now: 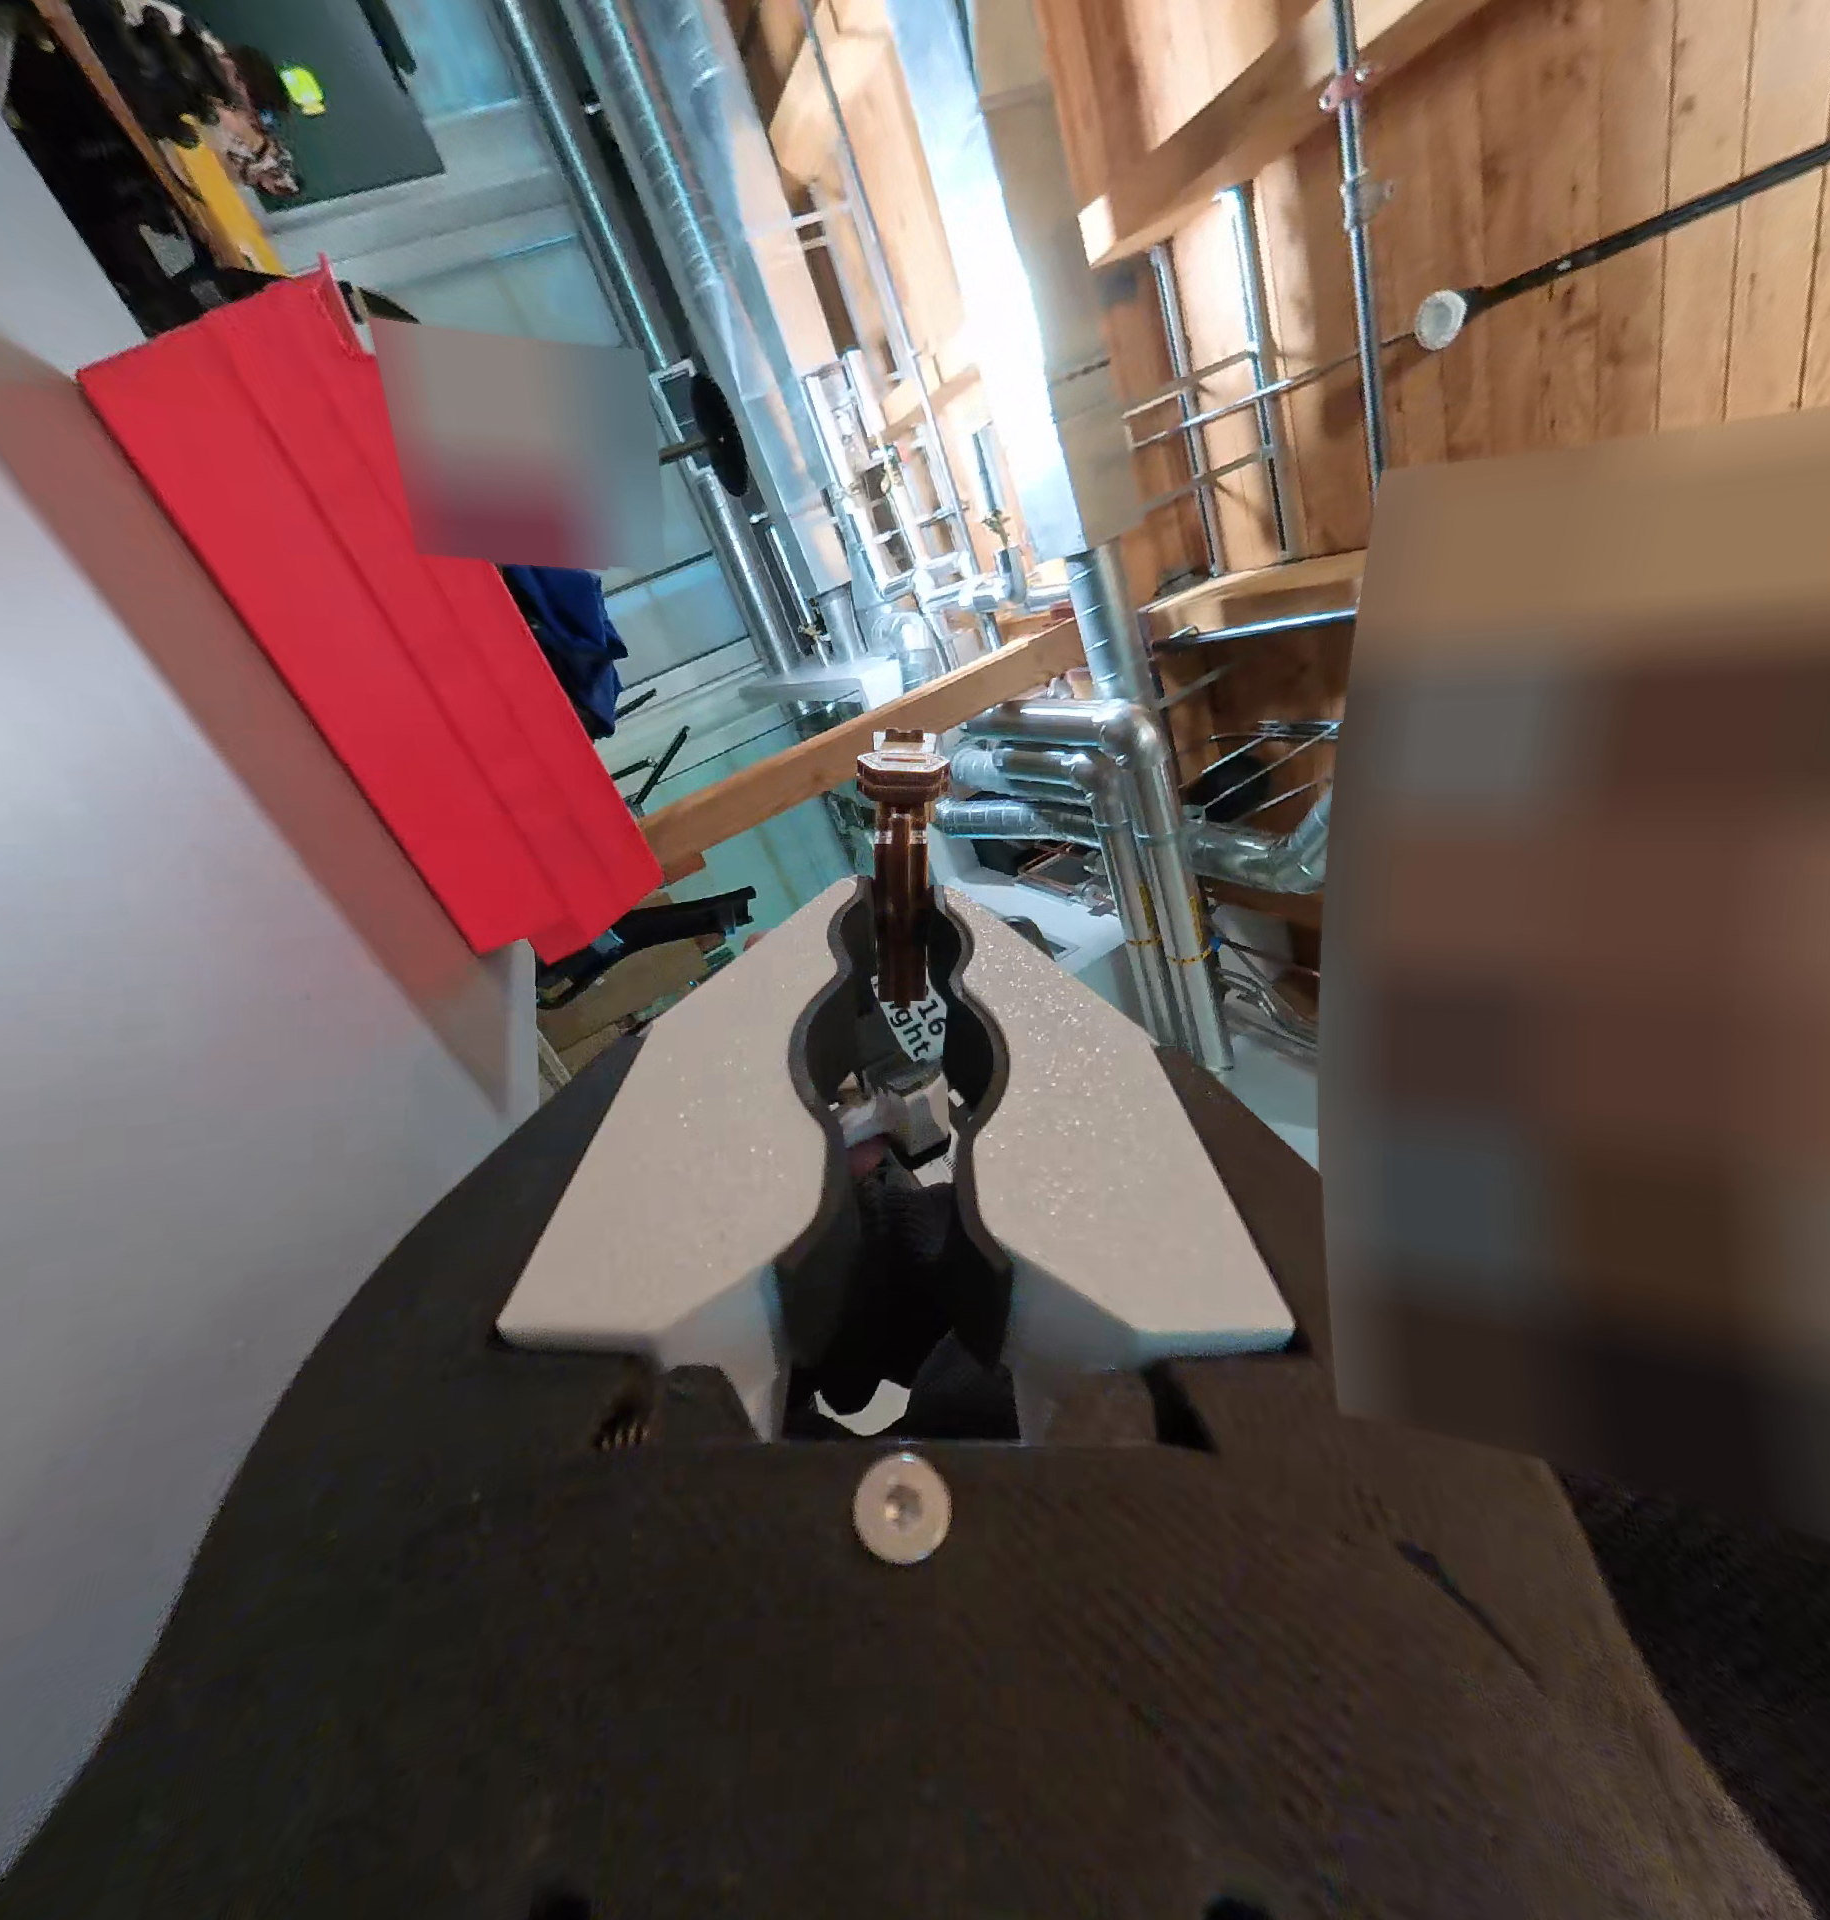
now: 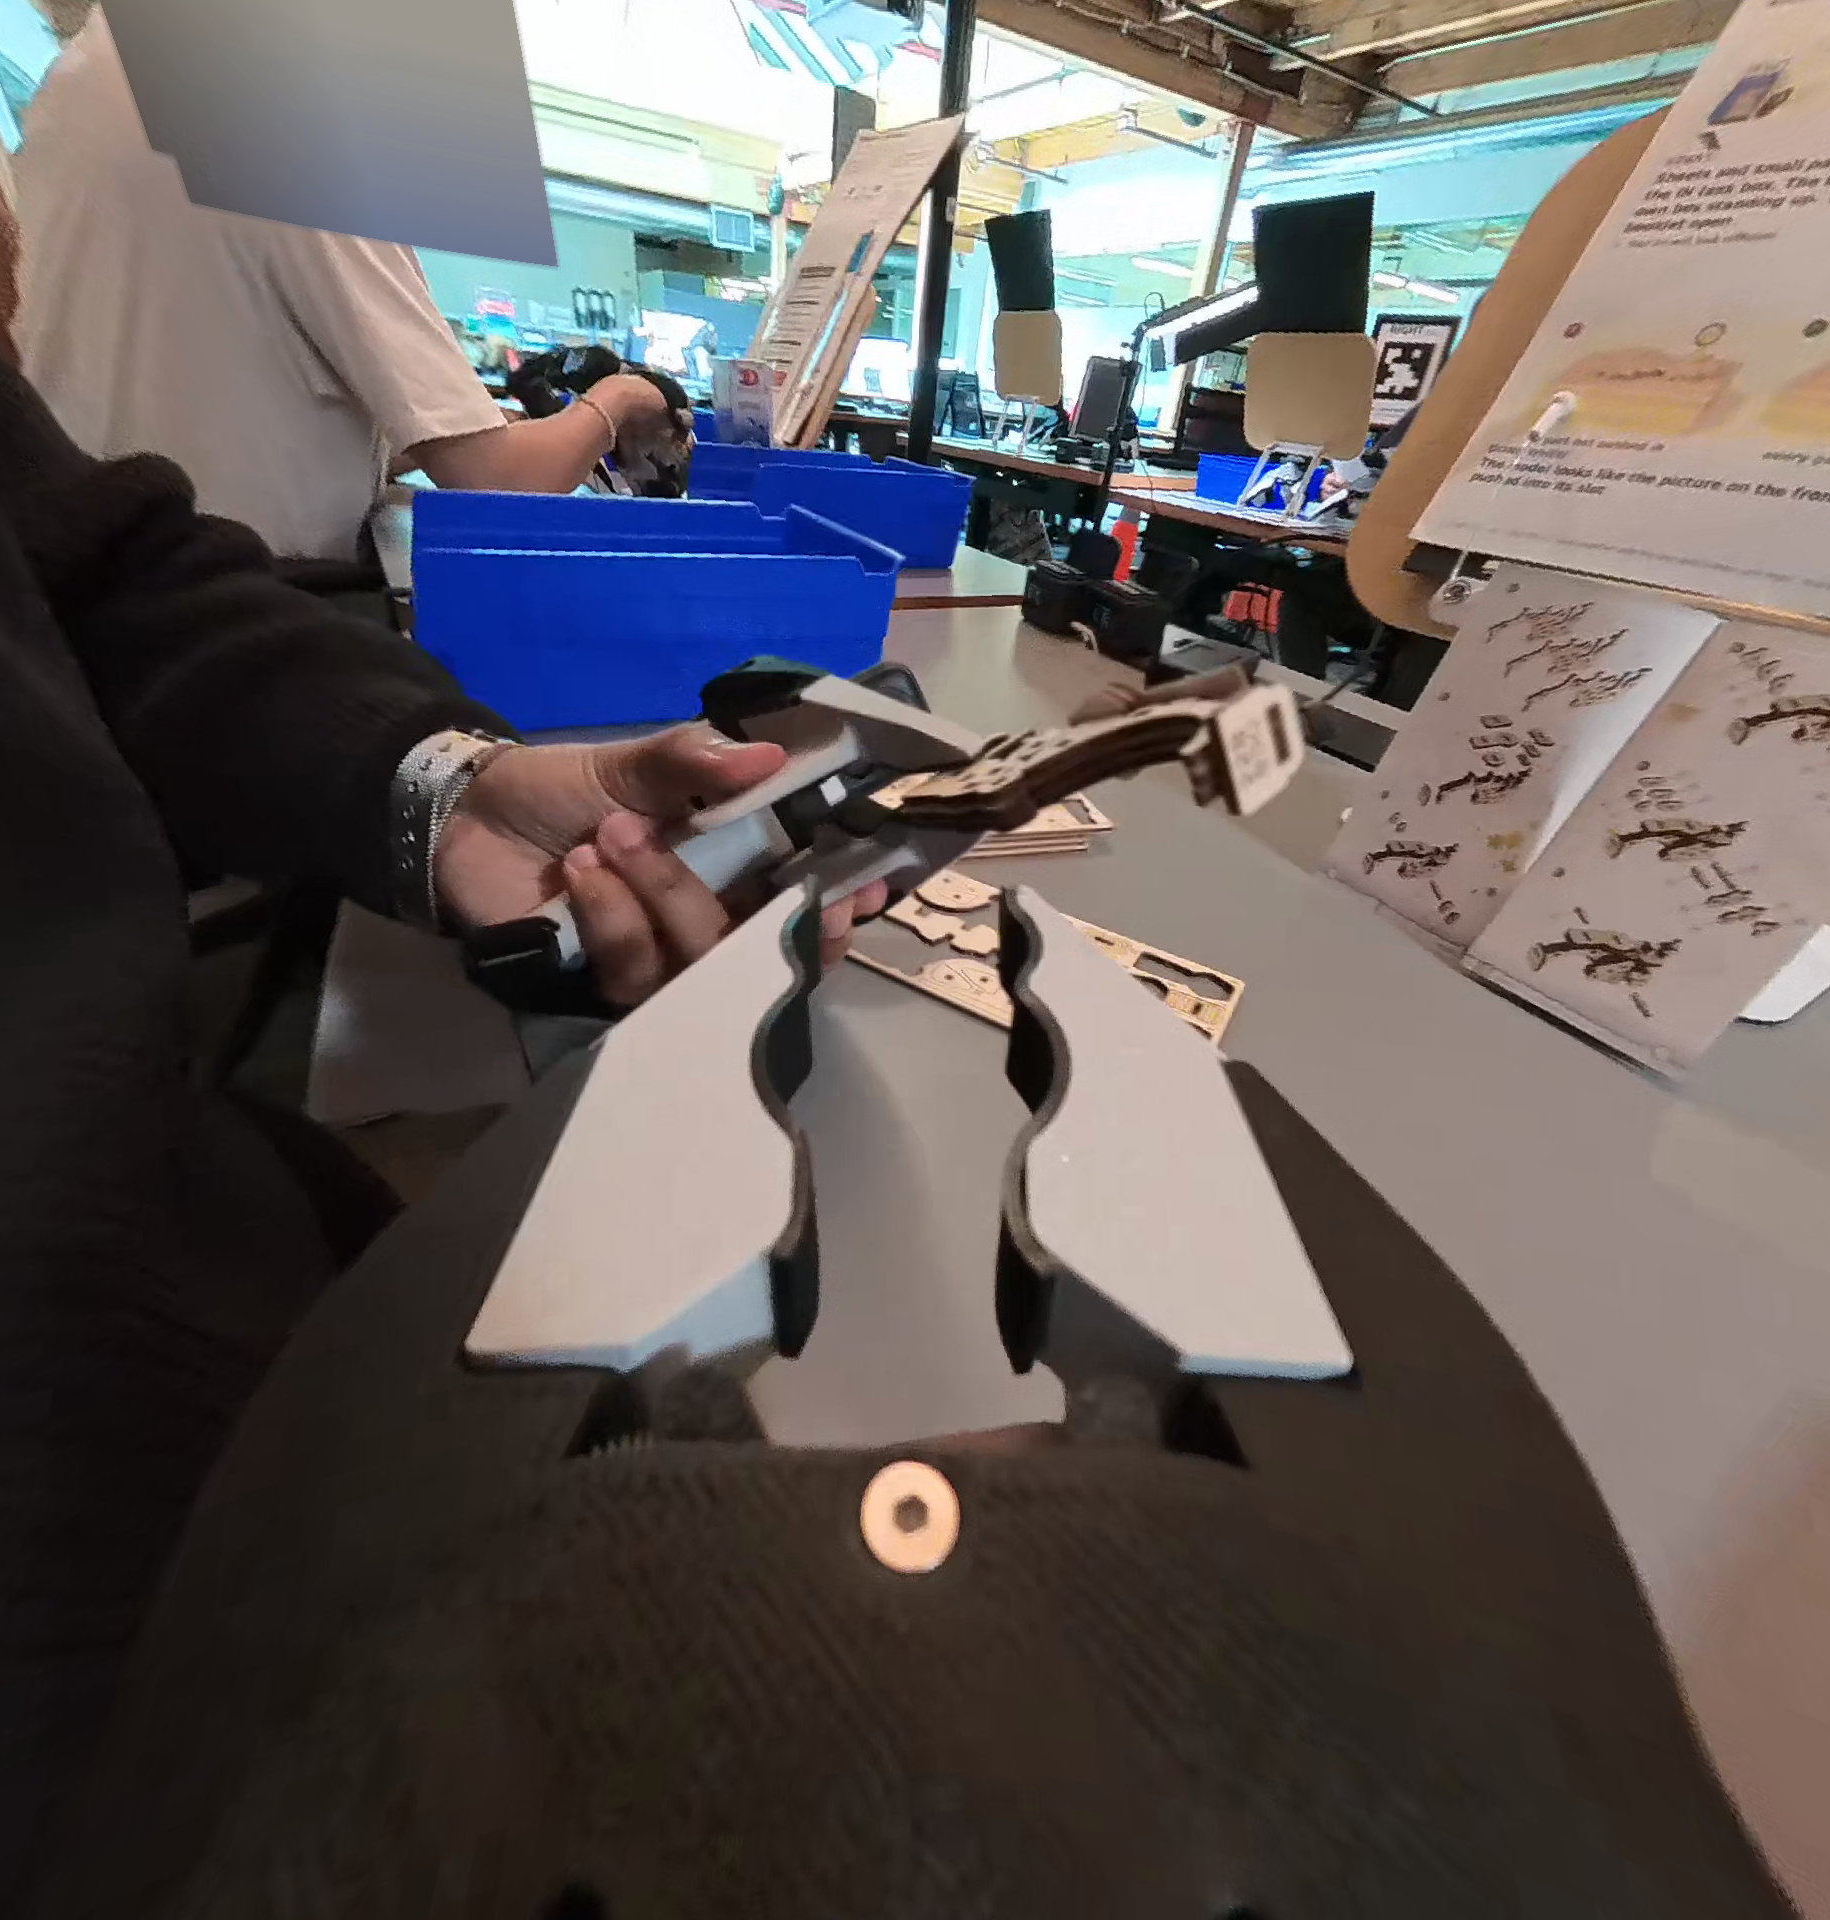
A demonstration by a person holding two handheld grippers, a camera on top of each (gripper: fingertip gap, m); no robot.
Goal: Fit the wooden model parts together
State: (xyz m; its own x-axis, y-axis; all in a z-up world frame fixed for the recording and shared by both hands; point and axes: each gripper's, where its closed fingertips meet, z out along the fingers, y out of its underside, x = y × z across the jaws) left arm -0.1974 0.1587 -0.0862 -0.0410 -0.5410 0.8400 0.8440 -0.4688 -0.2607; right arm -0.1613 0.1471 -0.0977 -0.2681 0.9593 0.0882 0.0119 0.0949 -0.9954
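My left gripper [image 1: 903, 904] is shut on a dark brown layered wooden model part [image 1: 900, 831] that sticks out past its fingertips, seen edge-on. In the right wrist view the same left gripper [image 2: 890, 810] is held up by a hand [image 2: 599, 842], with the curved wooden assembly [image 2: 1098, 758] reaching right above the table. My right gripper [image 2: 906, 914] is open and empty, just below and in front of the left one. Flat laser-cut wooden sheets [image 2: 1056, 966] lie on the grey table [image 2: 1410, 1143] beyond it.
An open instruction booklet [image 2: 1617, 810] leans at the right under a cardboard board with a printed sheet [image 2: 1669, 312]. Blue bins [image 2: 641, 613] stand at the back left, where another person works. A red bin [image 1: 371, 644] shows in the left wrist view. My right fingertips sit around 4 cm from my left ones.
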